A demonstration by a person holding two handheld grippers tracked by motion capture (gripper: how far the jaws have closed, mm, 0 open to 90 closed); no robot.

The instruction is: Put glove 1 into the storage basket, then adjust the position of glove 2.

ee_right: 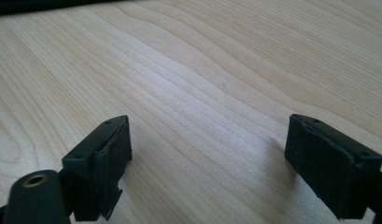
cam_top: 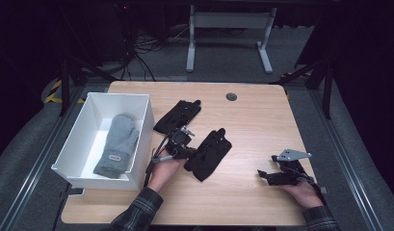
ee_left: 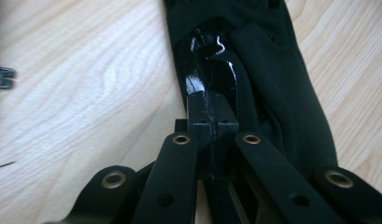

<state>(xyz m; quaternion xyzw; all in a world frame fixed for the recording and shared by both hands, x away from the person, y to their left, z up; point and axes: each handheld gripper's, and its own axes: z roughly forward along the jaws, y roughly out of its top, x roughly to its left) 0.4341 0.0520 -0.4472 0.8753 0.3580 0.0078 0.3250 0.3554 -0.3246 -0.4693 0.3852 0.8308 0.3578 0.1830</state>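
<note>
My left gripper (cam_top: 184,150) sits near the middle of the worktop (cam_top: 252,115), its jaws pressed together on the edge of a black glove (cam_top: 209,153); in the left gripper view the pads meet on a shiny patch of that glove (ee_left: 254,70), pinching the fabric between them. The glove lies flat on the wood, stretching away from my left gripper toward 1 o'clock, with its fingers pointing up the worktop. A second black glove (cam_top: 178,115) lies apart from it at 11 o'clock, just beside the right wall of the white bin (cam_top: 142,139). Inside the bin a grey mitten (cam_top: 117,144) lies flat on the floor, cuff toward me. The bin stands at 9 o'clock from my left gripper, on the left edge of the worktop. My right gripper (cam_top: 267,176) rests well apart at 4 o'clock from the held glove, near the right side, and its jaws stand wide with bare wood between them (ee_right: 207,154); it holds nothing.
</note>
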